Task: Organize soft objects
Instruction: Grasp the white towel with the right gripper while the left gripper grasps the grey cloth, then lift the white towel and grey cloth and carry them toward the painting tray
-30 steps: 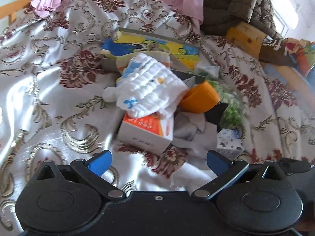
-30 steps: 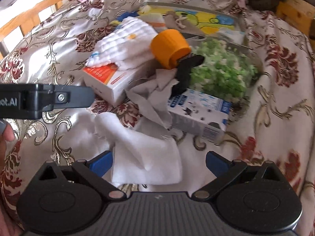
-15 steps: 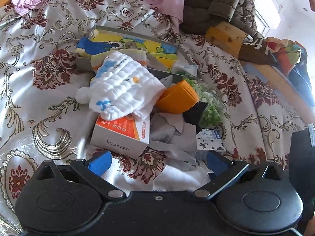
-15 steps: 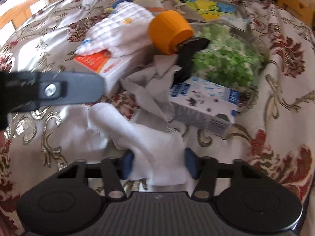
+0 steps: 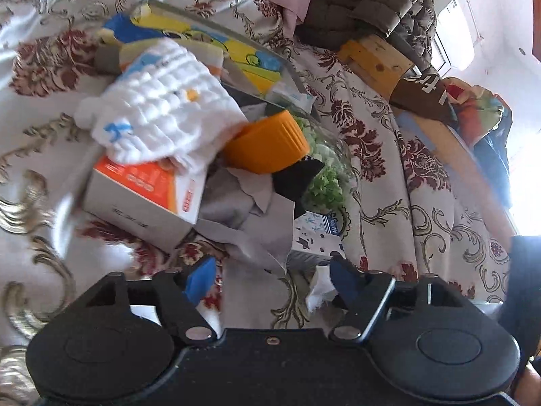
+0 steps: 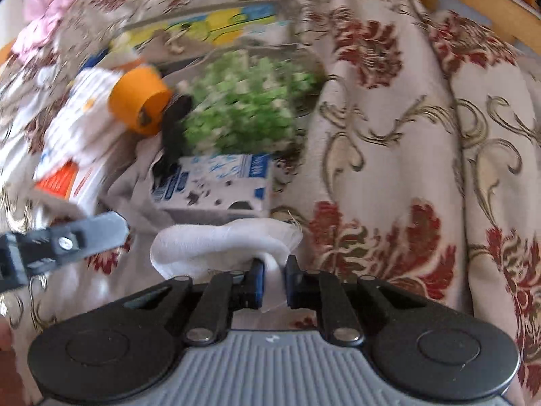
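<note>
A white cloth [image 6: 219, 243] lies bunched on the floral bedspread [image 6: 389, 155]. My right gripper [image 6: 274, 280] is closing, and its pads pinch a fold of that cloth. My left gripper [image 5: 270, 279] is low in front of the pile with its jaws closing. Only bedspread, the edge of a grey cloth [image 5: 243, 213] and a scrap of the white cloth [image 5: 319, 292] lie between its fingers, and the pads press on nothing. One left finger [image 6: 84, 233] shows in the right wrist view. A white quilted towel [image 5: 159, 108] lies on top of the pile.
The pile holds an orange-and-white box [image 5: 142, 189], an orange cup [image 5: 267, 145], a bag of green bits [image 5: 324, 172], a blue-and-white carton [image 6: 216, 182] and a colourful flat box [image 5: 209, 44]. Wooden blocks [image 5: 372, 61] and bedding lie behind.
The right jaws went from wide apart to closed on the white cloth, bunching it up. The left gripper came lower and nearer the pile, and its jaws narrowed.
</note>
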`<state>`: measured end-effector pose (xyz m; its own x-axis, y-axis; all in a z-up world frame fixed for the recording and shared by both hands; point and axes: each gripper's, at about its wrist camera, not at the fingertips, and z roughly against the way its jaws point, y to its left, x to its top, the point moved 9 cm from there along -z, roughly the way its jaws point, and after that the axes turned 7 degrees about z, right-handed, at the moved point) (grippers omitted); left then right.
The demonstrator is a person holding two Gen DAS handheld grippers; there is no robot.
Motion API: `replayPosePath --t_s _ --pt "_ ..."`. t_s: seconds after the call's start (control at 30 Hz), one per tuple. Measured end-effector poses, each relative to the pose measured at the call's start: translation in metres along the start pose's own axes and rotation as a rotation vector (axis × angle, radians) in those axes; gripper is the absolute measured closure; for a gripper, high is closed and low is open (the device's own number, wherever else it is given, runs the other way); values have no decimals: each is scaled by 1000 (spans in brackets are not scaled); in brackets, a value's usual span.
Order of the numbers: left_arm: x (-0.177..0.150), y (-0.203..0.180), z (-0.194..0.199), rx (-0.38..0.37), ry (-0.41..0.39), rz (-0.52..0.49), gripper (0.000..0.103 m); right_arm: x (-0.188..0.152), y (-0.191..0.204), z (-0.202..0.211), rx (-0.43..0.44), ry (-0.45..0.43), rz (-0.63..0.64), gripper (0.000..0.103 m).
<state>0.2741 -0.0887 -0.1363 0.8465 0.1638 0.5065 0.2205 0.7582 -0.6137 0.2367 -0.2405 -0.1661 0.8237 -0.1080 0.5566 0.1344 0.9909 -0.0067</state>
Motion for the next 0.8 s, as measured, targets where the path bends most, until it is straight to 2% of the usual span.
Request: replayPosePath --t_s 0.17,0.27,0.43,0.5,0.8 --pt "-1 3 -21 0 14 33 44 2 -5 0 15 5 -27 89" --pt "1 5 -33 12 22 52 59 3 -6 -3 18 12 -23 89" --pt "3 13 -40 46 19 69 96 -1 -2 -5 20 18 -32 89" --pt "3 16 -39 51 11 78 102 -1 -1 -6 22 19 -32 89" --pt "1 11 -20 72 -46 71 103 -1 0 2 53 -3 -37 89"
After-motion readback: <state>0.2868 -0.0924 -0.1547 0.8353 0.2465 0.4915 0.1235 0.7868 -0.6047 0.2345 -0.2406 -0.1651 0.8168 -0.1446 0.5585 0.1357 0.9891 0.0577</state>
